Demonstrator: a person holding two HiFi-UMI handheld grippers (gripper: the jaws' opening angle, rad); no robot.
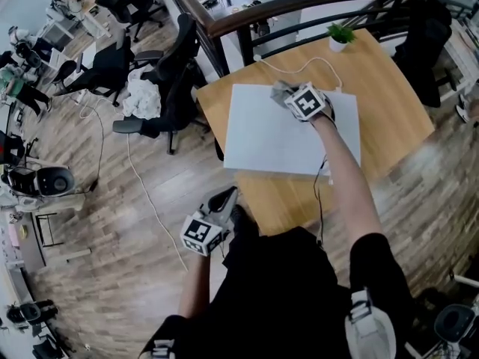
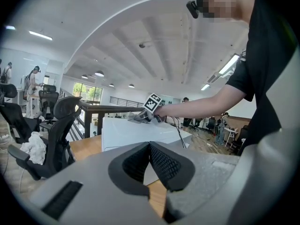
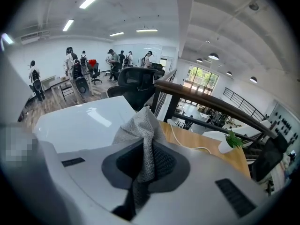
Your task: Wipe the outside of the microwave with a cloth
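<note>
1. At the far left, black chairs (image 1: 174, 77) stand on the wood floor.
2. The left gripper (image 1: 224, 200) hangs low by the person's body, just off the table's near-left corner. It is well apart from the microwave. Its jaws are pressed together with nothing between them.
3. The microwave (image 1: 273, 137), a plain white box, sits on the wooden table (image 1: 389, 96) with its broad top facing up.
4. The right gripper (image 1: 288, 96) is out at arm's length over the far right part of that top. Its jaws are clamped on a grey cloth (image 1: 280, 89). The cloth bunches out past the tips and rests on the white top.
5. Beyond the microwave, a white cable (image 1: 299, 68) trails across the table. A small potted plant (image 1: 340, 34) stands at the table's far edge, by the dark railing (image 1: 299, 6).
</note>
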